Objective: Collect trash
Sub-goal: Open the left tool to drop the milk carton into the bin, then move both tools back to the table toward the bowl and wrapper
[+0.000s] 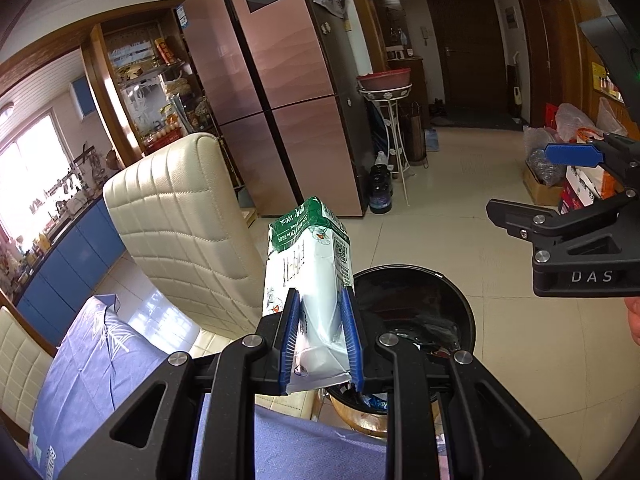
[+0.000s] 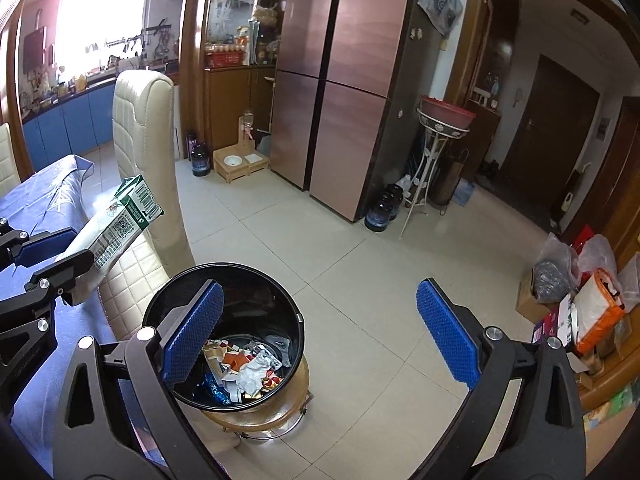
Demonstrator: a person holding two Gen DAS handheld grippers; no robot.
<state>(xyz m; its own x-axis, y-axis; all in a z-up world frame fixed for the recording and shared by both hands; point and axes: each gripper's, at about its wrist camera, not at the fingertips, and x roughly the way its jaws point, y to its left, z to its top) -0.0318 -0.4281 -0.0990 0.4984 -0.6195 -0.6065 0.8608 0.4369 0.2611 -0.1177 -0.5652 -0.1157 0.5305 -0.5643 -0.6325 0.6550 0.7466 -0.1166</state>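
My left gripper (image 1: 322, 316) is shut on a white and green milk carton (image 1: 308, 264), held upright above the table edge, just left of a black trash bin (image 1: 460, 300). The right wrist view shows the carton (image 2: 116, 224) tilted in the left gripper (image 2: 60, 256) at far left. The bin (image 2: 240, 276) stands on a round wooden stool (image 2: 264, 408) and holds crumpled wrappers (image 2: 244, 372). My right gripper (image 2: 320, 336) is open and empty, above and right of the bin. In the left wrist view it (image 1: 532, 184) hangs at the right edge.
A blue tablecloth (image 1: 104, 360) covers the table at lower left. A cream padded chair (image 1: 180, 216) stands between table and bin. A copper fridge (image 2: 344, 80), a metal plant stand (image 2: 436, 148), dark bottles (image 2: 384, 208) and bags and boxes (image 2: 580, 304) line the tiled floor.
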